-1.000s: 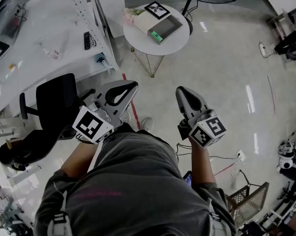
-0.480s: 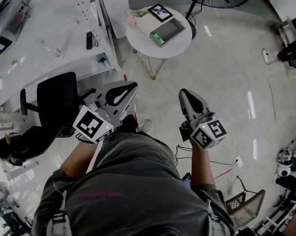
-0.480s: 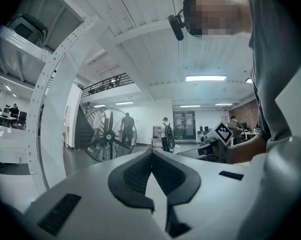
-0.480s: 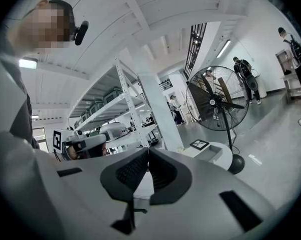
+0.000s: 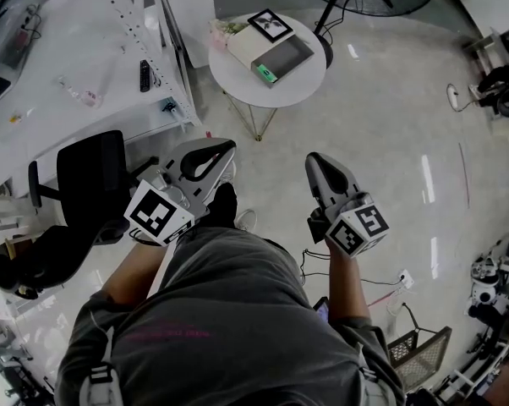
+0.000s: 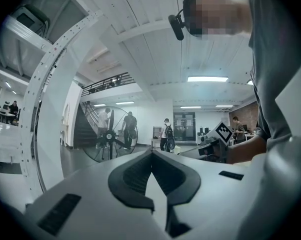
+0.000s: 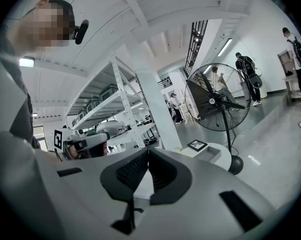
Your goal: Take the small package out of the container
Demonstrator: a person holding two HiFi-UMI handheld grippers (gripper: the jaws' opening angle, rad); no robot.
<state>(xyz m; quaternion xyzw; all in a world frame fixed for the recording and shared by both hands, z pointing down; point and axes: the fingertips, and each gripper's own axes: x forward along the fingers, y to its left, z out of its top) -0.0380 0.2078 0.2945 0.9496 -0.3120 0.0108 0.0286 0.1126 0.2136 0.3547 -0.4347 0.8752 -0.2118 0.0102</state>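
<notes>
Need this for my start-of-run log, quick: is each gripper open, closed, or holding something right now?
Left gripper: closed, holding nothing.
Right gripper: closed, holding nothing.

Person's dark leg swung forward, mid-step

The floor is looked down upon steeply from the head, with the round table seen well ahead. Each gripper view is taken close along its own jaws, nearly level. The standing fan is shared by all three views — the table only by the head view and the right gripper view.
</notes>
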